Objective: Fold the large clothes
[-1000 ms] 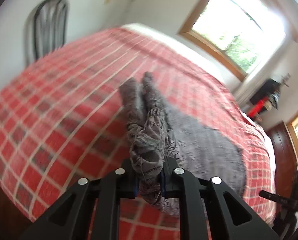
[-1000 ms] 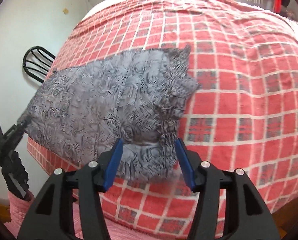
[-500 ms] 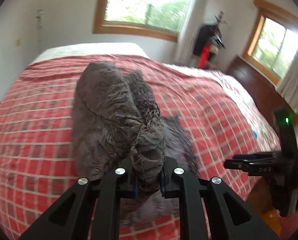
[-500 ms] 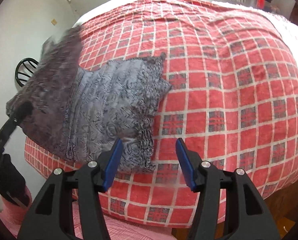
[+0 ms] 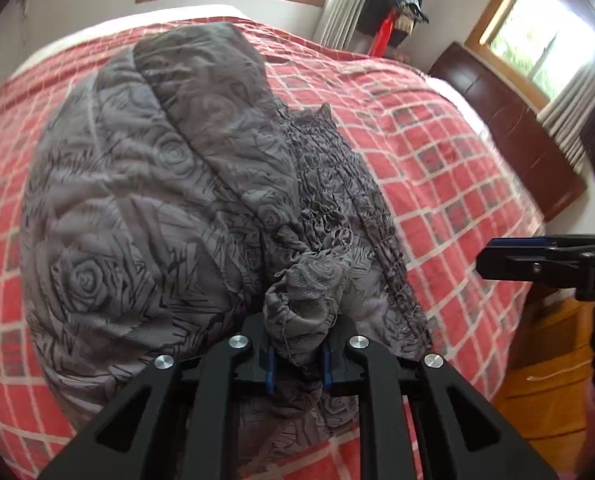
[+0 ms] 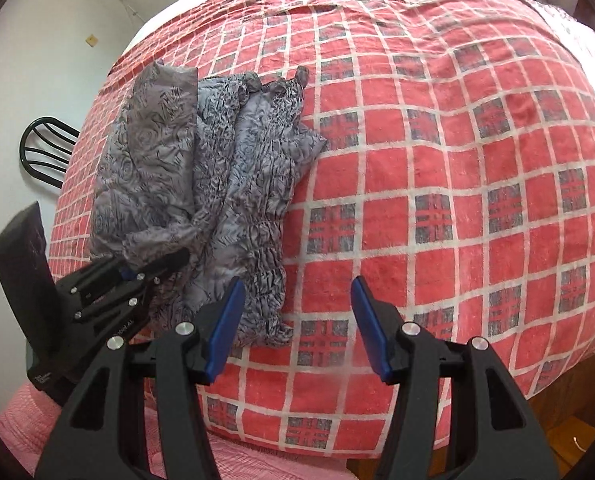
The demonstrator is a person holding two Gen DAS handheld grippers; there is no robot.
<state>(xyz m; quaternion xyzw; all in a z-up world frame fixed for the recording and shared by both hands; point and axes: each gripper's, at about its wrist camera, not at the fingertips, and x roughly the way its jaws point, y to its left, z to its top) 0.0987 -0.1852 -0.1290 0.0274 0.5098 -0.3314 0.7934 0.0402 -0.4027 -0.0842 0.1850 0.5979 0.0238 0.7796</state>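
Observation:
A grey rose-patterned garment (image 5: 169, 208) lies folded over itself on the red checked bedspread (image 5: 437, 168). My left gripper (image 5: 297, 356) is shut on a bunched edge of it at the near side. In the right wrist view the garment (image 6: 201, 176) lies left of centre, with the left gripper (image 6: 153, 270) clamped on its near left corner. My right gripper (image 6: 297, 328) is open and empty, above the bedspread (image 6: 457, 184) just right of the garment's near edge. The right gripper shows side-on in the left wrist view (image 5: 485, 254).
A black metal chair (image 6: 45, 152) stands by the wall left of the bed. A dark wooden dresser (image 5: 509, 132) is at the bed's far right, under a window. A pink knitted fabric (image 6: 29, 420) shows at the lower left.
My left gripper has carried the garment's edge across, folding the cloth over itself into a narrower stack. The right gripper stayed open and drew slightly back and right.

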